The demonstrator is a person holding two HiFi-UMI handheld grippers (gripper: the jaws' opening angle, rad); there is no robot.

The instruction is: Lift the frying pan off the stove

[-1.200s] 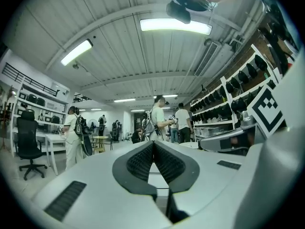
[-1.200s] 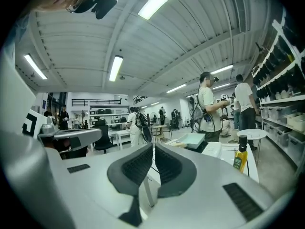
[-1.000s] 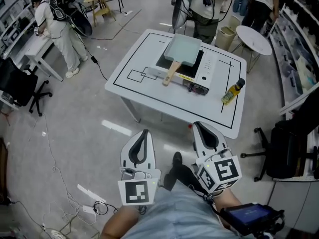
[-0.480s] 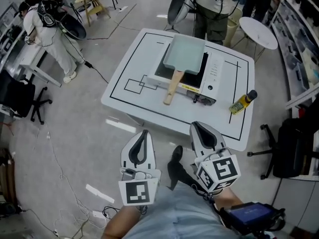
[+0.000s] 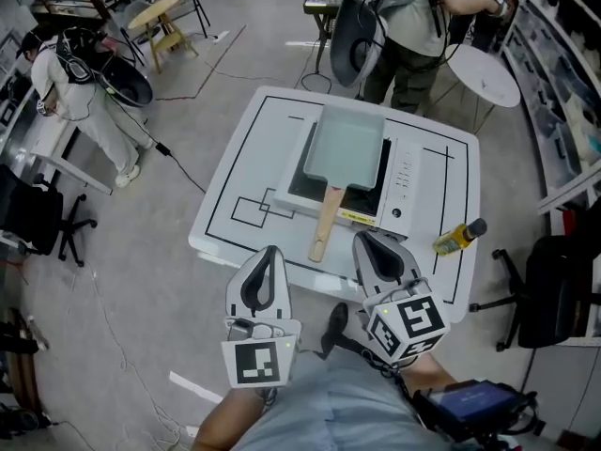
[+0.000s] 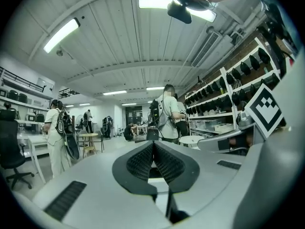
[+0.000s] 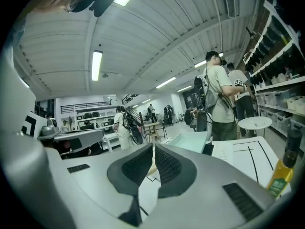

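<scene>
A pale green rectangular frying pan (image 5: pixel 346 147) with a wooden handle (image 5: pixel 326 224) sits on a black and white portable stove (image 5: pixel 394 188) on the white table (image 5: pixel 239 172). The handle points toward me. My left gripper (image 5: pixel 272 251) is shut and empty, its tip over the table's near edge, left of the handle's end. My right gripper (image 5: pixel 362 239) is shut and empty too, just right of the handle's end. In the right gripper view the shut gripper (image 7: pixel 154 160) points at the pan (image 7: pixel 190 141). The left gripper (image 6: pixel 153 152) looks out level across the room.
A yellow oil bottle (image 5: pixel 457 236) lies on the table's right side, also the bottle (image 7: pixel 281 174) in the right gripper view. A person (image 5: pixel 418 17) stands behind the table beside a round white side table (image 5: pixel 483 73). Black chairs (image 5: pixel 545 294) and shelves flank the right.
The table with stove and pan has come nearer and lower in the head view, up to the gripper tips. Both grippers keep their place and stay shut.
</scene>
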